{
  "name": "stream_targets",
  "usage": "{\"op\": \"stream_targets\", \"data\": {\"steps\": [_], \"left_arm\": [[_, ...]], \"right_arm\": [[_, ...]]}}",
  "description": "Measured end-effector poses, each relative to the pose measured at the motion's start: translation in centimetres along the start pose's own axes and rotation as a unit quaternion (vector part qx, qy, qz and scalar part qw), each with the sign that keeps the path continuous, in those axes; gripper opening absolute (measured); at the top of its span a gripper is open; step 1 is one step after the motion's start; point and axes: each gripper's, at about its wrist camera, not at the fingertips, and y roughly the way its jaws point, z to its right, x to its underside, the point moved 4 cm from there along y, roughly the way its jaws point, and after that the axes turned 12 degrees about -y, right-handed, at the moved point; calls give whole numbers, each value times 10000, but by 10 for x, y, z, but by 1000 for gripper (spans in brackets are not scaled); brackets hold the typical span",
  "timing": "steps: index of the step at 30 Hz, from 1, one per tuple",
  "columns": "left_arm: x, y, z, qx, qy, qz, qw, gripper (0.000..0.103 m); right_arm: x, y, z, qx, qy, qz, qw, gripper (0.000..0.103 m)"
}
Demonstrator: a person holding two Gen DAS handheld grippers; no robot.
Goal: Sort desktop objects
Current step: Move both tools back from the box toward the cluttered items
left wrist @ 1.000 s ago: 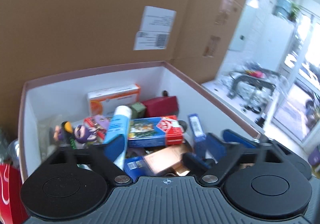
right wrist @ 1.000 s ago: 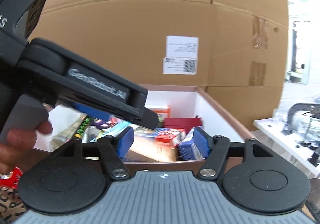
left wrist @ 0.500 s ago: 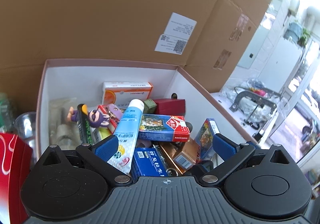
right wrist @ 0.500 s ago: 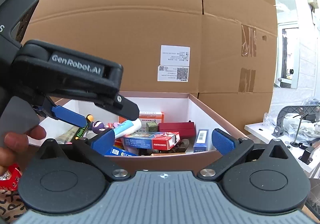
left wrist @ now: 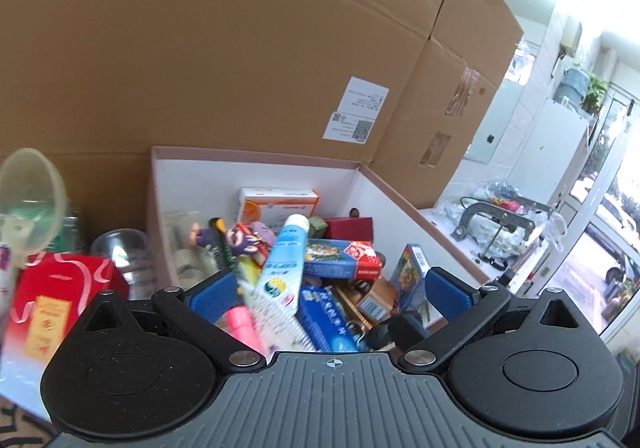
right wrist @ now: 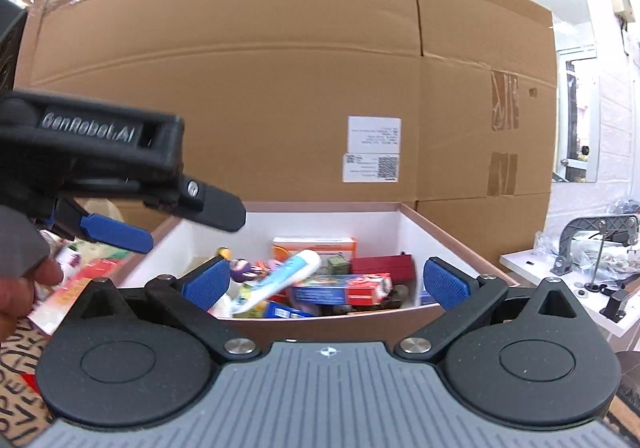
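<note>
A pink-rimmed box with white walls [left wrist: 372,184] [right wrist: 416,232] holds several small items. A blue-and-white tube [left wrist: 282,268] [right wrist: 280,276] lies on top, with a blue-and-red carton [left wrist: 340,260] [right wrist: 340,288], an orange-and-white carton [left wrist: 276,204] [right wrist: 312,246], a dark red case [left wrist: 350,228] [right wrist: 380,266] and a purple figure [left wrist: 240,238] around it. My left gripper [left wrist: 331,290] hovers open above the box's near edge, holding nothing; it also shows as the left gripper [right wrist: 172,224] in the right wrist view. My right gripper [right wrist: 326,282] is open and empty just in front of the box.
A tall cardboard carton [left wrist: 240,68] [right wrist: 280,88] walls off the back. Left of the box stand a red carton [left wrist: 60,288], a clear cup [left wrist: 120,248] and a clear funnel-like dish [left wrist: 32,188]. A white bench with a metal clamp [left wrist: 496,224] [right wrist: 592,236] sits right. A hand [right wrist: 20,288] holds the left gripper.
Both grippers have drawn back and up from the box. The right gripper's jaws have spread wider. The left gripper swung left, bringing the red carton and funnel into view.
</note>
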Motion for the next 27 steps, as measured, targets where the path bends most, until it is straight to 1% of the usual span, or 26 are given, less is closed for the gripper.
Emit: {"op": "stream_targets", "data": {"steps": [4,8,18,22,27], "left_arm": [[9,-26,-7,-72,176,192,9996,103],[21,-48,-21,-147,172,279,9994,103],[42,-90,-58,-360,-57,419,9985,103],[46,-103,-73,-387,-268,402,9981,103],[47,-116,-86,-438,-335,404,9977,103]], "right_arm": [[-5,-11,-15,-166,36,42,9998,103],[-7,-21,-32,-347,-60,18,9994,103],[-4,-33,-76,-870,-249,-180,9957,103],[-4,-36,-90,-1075,-264,-217,9936,103],[-6,-37,-106,-1318,-291,-304,9904,103]]}}
